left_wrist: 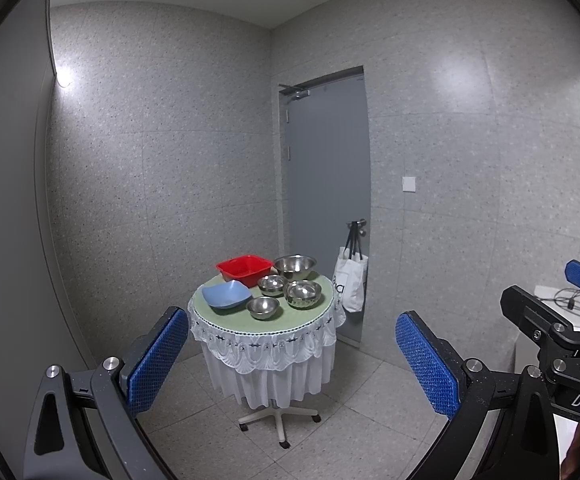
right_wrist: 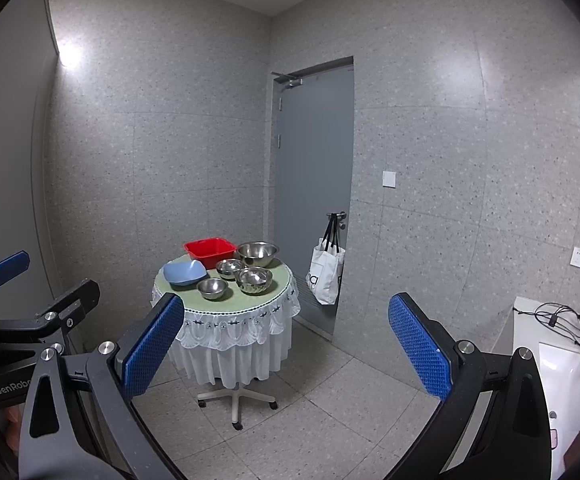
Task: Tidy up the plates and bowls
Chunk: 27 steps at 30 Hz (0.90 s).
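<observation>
Left tongs (left_wrist: 292, 354) spread wide, blue pads apart, nothing between them. Right tongs (right_wrist: 285, 344) same: released, empty, held in the air beside the left ones. Neither touches anything.

All task items sit on the round desk with green top and white lace skirt (left_wrist: 265, 330), well apart from both tongs, straight ahead across the tiled floor (left_wrist: 370, 400). On it: red square plastic basin (left_wrist: 244, 269) at the back left, large steel bowl (left_wrist: 295, 267) at the back right, light blue squarish plastic plate-bowl (left_wrist: 225, 295) at the front left, small steel bowl (left_wrist: 263, 307) at the front, another small steel bowl (left_wrist: 272, 284) in the middle, patterned steel bowl (left_wrist: 302, 294) at the right. All upright, unstacked, close together; the middle bowl seems to touch the patterned one, can't be sure.

Key relation: the desk lies forward and a little below both tongs. In the left view it centres between the pads; in the right view it sits left of centre, partly behind the left pad (right_wrist: 151, 346). So the left one looks better lined up, though range looks about equal. Bowls are round, no long axis to match.

Judgement: task not yet begun; an approach is needed first. White tote bag (left_wrist: 350, 282) hangs on the grey door (left_wrist: 326, 184), off to the right.
</observation>
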Motion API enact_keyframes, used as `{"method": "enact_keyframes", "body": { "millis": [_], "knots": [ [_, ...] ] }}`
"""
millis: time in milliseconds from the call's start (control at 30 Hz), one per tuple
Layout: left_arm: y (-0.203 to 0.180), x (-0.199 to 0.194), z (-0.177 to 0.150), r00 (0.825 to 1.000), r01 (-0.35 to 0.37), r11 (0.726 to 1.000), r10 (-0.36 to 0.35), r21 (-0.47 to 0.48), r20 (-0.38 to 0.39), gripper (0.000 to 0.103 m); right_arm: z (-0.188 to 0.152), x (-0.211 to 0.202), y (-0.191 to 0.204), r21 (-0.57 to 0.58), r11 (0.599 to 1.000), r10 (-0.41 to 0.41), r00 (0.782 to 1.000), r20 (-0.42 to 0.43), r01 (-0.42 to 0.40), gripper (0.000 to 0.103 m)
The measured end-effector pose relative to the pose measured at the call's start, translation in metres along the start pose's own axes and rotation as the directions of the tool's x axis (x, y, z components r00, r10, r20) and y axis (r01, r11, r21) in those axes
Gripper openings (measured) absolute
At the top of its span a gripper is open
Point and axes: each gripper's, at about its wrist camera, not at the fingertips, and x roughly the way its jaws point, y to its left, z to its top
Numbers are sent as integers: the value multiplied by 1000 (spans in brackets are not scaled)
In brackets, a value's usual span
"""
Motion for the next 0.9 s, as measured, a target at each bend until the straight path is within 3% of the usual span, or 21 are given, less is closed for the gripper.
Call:
{"method": "enact_keyframes", "body": {
  "millis": [533, 733, 900],
  "knots": [
    [13, 29, -15, 1000, 9, 1000, -8, 14, -24, 102, -7, 14, 8, 21, 1000, -3, 1000, -23, 4, 103],
    [8, 77, -4, 999, 9, 1000, -8, 21, -48, 102, -8, 50, 2, 31, 1000, -1, 999, -49, 3, 103],
    [0, 147, 8, 997, 0, 1000, 1, 13, -73, 102, -8, 103, -6, 22, 1000, 19, 998, -67, -18, 103]
  ]
}}
